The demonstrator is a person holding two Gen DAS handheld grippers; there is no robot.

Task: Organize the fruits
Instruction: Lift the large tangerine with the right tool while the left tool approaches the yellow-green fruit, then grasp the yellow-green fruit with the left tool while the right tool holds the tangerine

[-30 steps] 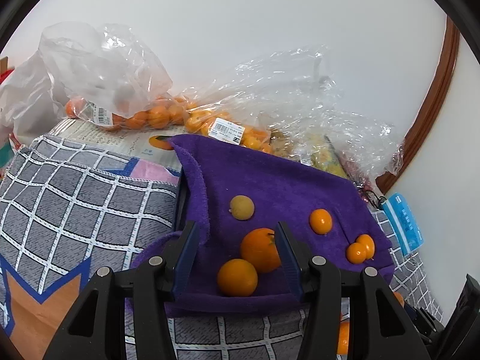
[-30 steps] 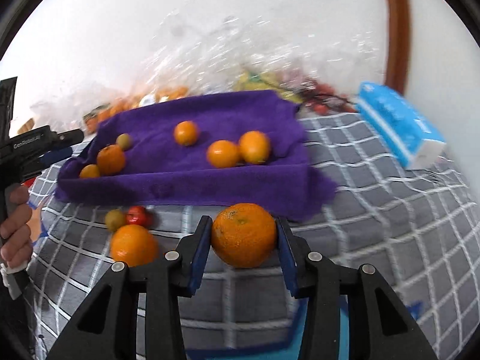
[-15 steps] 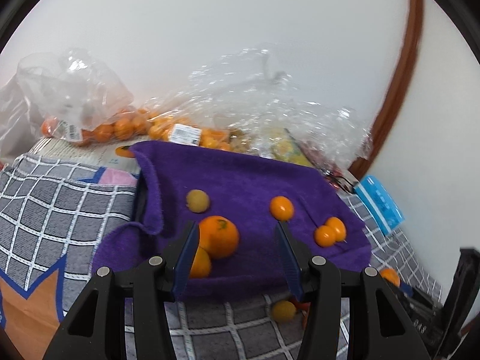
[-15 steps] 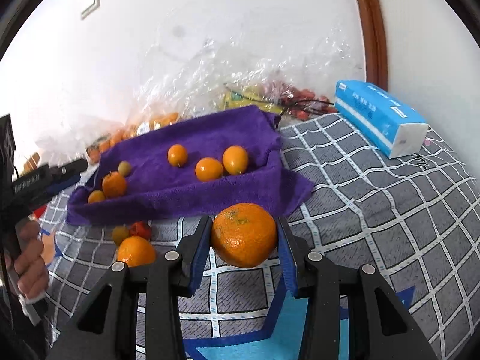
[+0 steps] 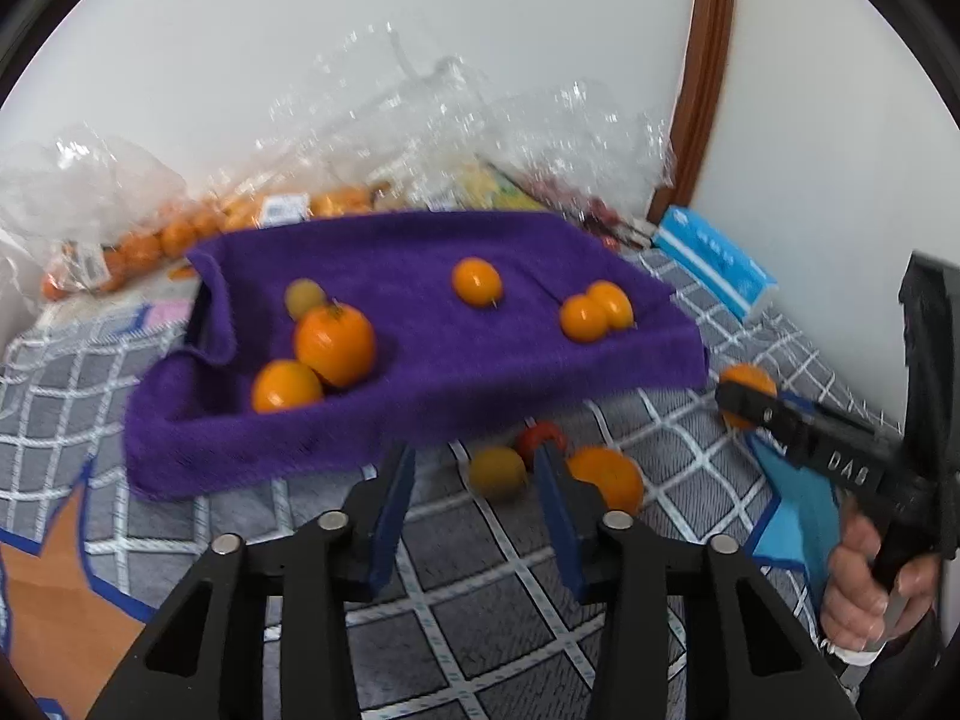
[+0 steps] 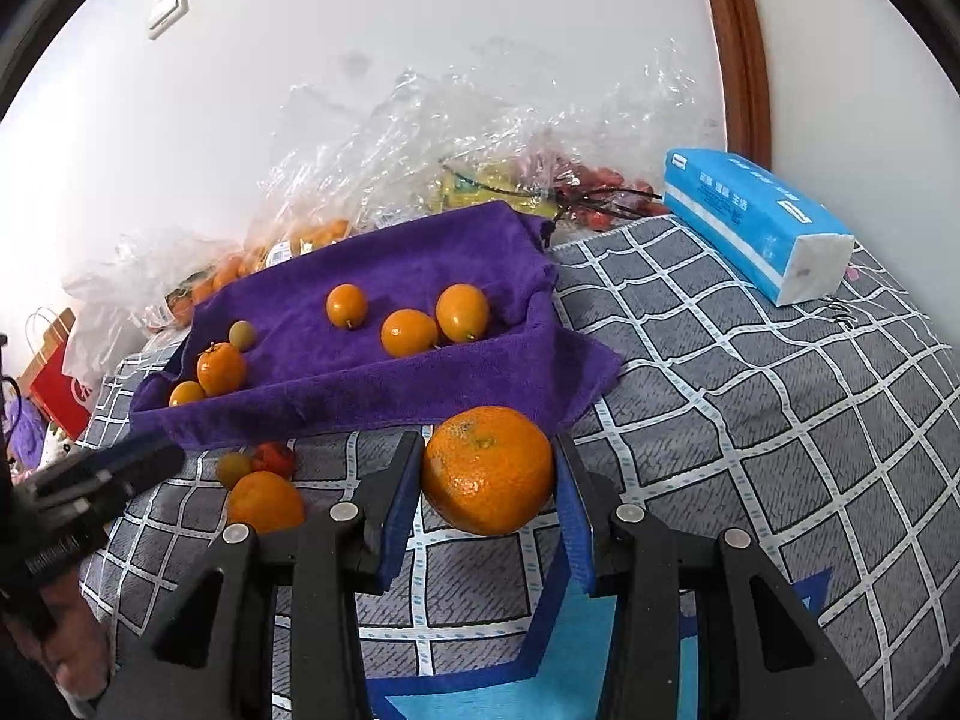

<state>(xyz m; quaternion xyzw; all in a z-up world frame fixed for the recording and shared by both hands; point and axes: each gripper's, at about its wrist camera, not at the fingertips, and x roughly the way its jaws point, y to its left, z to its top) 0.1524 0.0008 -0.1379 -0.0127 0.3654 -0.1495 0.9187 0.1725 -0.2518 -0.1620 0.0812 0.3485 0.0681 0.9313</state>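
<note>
A purple towel (image 5: pixel 420 372) (image 6: pixel 360 384) lies on the checked bedspread with several small oranges on it, among them a stemmed one (image 5: pixel 334 345) (image 6: pixel 221 368). In front of the towel lie a small yellow-green fruit (image 5: pixel 497 473) (image 6: pixel 233 468), a red tomato (image 5: pixel 540 438) (image 6: pixel 275 457) and an orange (image 5: pixel 609 477) (image 6: pixel 265 501). My left gripper (image 5: pixel 474 468) hovers over the yellow-green fruit. Its jaws are closing, and the fruit shows in the gap with no pad pressing on it. My right gripper (image 6: pixel 489 450) is shut on a large orange (image 6: pixel 487 471), lifted just in front of the towel.
Clear plastic bags (image 5: pixel 420 138) (image 6: pixel 456 144) of oranges and other fruit pile up against the white wall behind the towel. A blue tissue pack (image 5: pixel 714 261) (image 6: pixel 750 216) lies at the right. A red paper bag (image 6: pixel 57 372) stands at far left. A hand (image 5: pixel 864 588) holds the right gripper.
My left gripper has swung right, from over the towel's left oranges to the loose fruits in front of it, and its jaws have narrowed. The right gripper keeps its hold on the large orange.
</note>
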